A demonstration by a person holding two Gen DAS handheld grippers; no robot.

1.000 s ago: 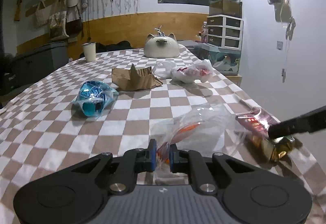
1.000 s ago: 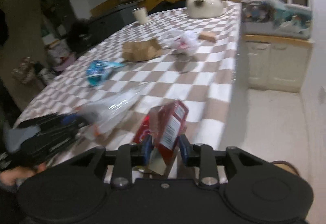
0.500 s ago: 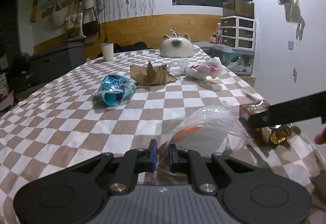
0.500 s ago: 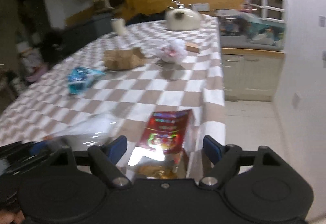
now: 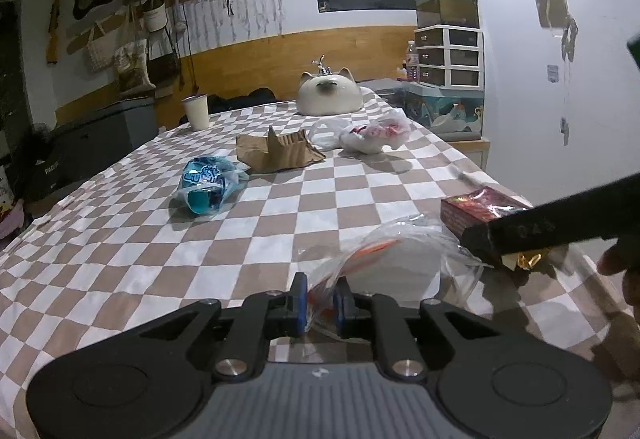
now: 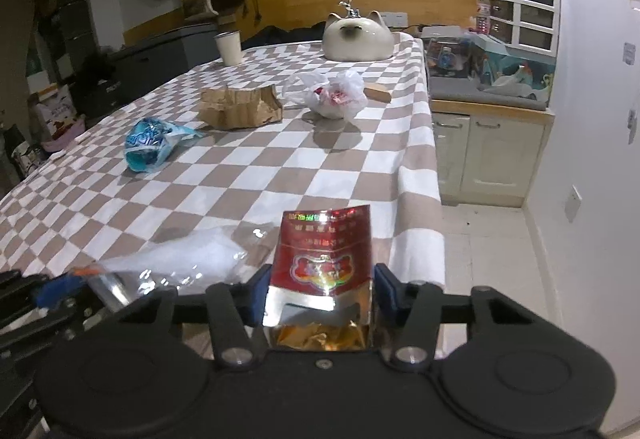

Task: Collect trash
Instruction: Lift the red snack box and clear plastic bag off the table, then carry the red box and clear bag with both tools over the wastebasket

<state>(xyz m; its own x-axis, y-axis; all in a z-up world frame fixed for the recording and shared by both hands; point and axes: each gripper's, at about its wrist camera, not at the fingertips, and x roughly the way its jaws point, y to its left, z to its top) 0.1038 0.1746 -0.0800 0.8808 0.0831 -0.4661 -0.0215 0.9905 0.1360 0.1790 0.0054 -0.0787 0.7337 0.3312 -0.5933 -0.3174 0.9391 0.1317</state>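
**Right jaws closing back in on the red box**

Since half a second ago our right gripper [image 6: 320, 293] has narrowed from wide open; pads now flank the red box [image 6: 326, 255], contact unclear. Left gripper [image 5: 321, 299] stays pinched on the clear plastic bag [image 5: 394, 259]. Box sits at the table [image 6: 280, 159] edge. Regrasp looks imminent; blue wrapper [image 5: 206, 185], paper bag [image 5: 278, 153] untouched.

Both wrist views low at the near table [image 5: 280, 223] edge, facing lengthwise, sharing its checkered top.
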